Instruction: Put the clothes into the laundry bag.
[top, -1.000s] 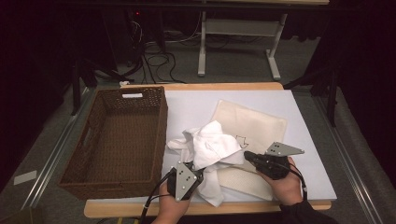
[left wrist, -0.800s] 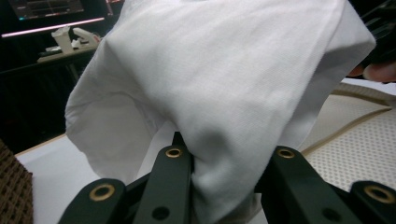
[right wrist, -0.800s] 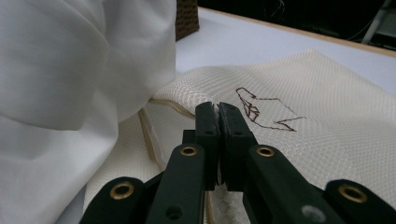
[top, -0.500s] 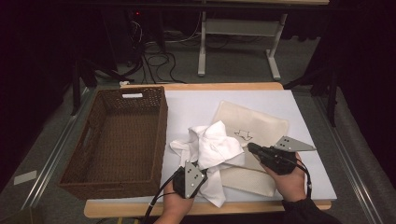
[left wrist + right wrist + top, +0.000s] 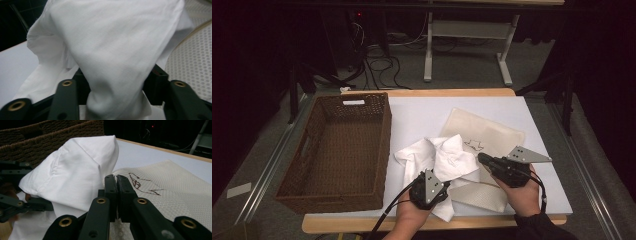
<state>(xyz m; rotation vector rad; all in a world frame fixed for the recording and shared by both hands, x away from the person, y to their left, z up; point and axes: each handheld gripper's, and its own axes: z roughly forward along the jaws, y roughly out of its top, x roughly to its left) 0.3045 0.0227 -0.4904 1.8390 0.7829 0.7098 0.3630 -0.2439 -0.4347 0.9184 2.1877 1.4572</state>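
A crumpled white cloth [image 5: 439,162] lies heaped in the lower middle of the high view, on the white tabletop [image 5: 422,117], its right part draped over a cream mesh bag [image 5: 492,137] that bears a small dark line drawing. A flap of the cloth runs down toward the bottom edge of the tabletop.

The left gripper [image 5: 428,187], held in a hand at the bottom centre of the frame, sits at the near edge of the cloth. In the left gripper view the cloth [image 5: 110,57] hangs between its fingers [image 5: 66,100], which have just been opening and now stand spread, with a bunch of fabric in the gap; the pads do not seem to press it.

The right gripper [image 5: 484,161] lies to the right of the heap, over the bag. In the right gripper view its fingers [image 5: 111,192] are pressed together; whether they catch a bit of fabric I cannot tell. The cloth [image 5: 75,175] rises just to their left and the bag [image 5: 170,195] spreads to the right.

A brown wicker basket [image 5: 382,135] stands at the left of the frame, just beside the cloth.
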